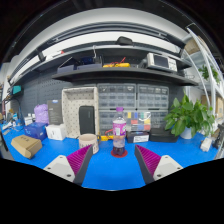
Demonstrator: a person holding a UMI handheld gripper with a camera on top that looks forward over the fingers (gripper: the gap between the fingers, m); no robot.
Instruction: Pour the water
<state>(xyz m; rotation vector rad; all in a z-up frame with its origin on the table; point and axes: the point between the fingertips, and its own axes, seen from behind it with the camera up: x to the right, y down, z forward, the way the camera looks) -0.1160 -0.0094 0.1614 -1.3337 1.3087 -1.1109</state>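
Gripper view: the two-finger gripper (112, 163) is spread wide, its fingers pinching nothing. Each finger carries a ribbed magenta pad (78, 160) on its inner face, set on a pale, angular finger body.

Beyond the fingertips, on the line midway between them, a small clear plastic bottle with a purple cap and a reddish label (119, 135) stands upright on the smooth blue tabletop (112, 170). A gap of bare tabletop separates the bottle from both fingers.

Toward the tabletop's left edge lie a brown cardboard box (26, 146) and a white rectangular box (56, 131); a round, pale bowl-like container (88, 141) stands left of the bottle. At the far right corner, a leafy green potted plant (187, 117) rises. Behind the tabletop runs a dark shelf (120, 71) holding small items too small to identify. Nothing lies between the fingers and the bottle.
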